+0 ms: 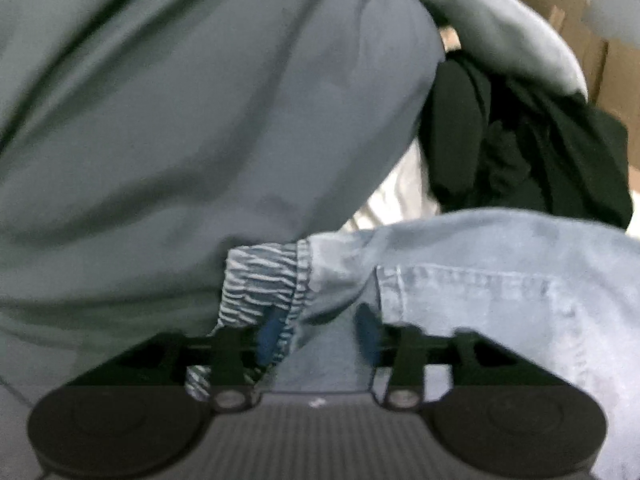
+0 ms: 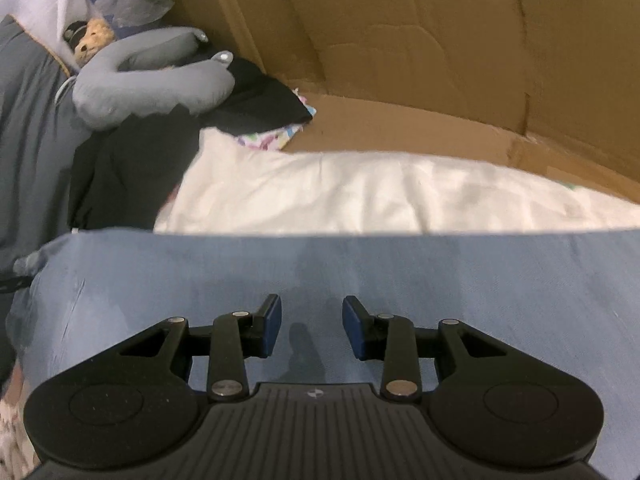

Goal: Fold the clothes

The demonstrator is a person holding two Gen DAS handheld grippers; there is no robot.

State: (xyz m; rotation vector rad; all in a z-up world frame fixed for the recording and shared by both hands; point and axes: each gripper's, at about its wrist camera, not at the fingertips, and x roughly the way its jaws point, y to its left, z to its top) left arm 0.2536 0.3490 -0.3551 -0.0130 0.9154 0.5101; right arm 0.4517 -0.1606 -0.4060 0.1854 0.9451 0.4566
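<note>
The light blue jeans (image 1: 500, 280) lie spread across the foreground, and everything else sits around them. The left tongs (image 1: 320, 334) stand spread over the waistband end, where a zebra-striped pocket lining (image 1: 260, 276) is turned out; denim lies between the blue pads (image 1: 272, 332), but this view is blurred and I see no pinch on it. Just beyond the jeans on that side rises a big grey-green quilt (image 1: 180, 120). The right tongs (image 2: 311, 326) hang over a flat, smooth stretch of the same jeans (image 2: 360, 264), spread apart with nothing caught between them, only their shadow on the cloth. Past the far edge of the jeans lies a white sheet (image 2: 360, 196) on the bed, then a dark garment (image 2: 132, 168) crumpled to the left, with a grey neck pillow (image 2: 152, 88) resting on it. Behind the sheet stands flattened brown cardboard (image 2: 420, 48), and a small plush toy (image 2: 92, 38) peeks out near the pillow.
</note>
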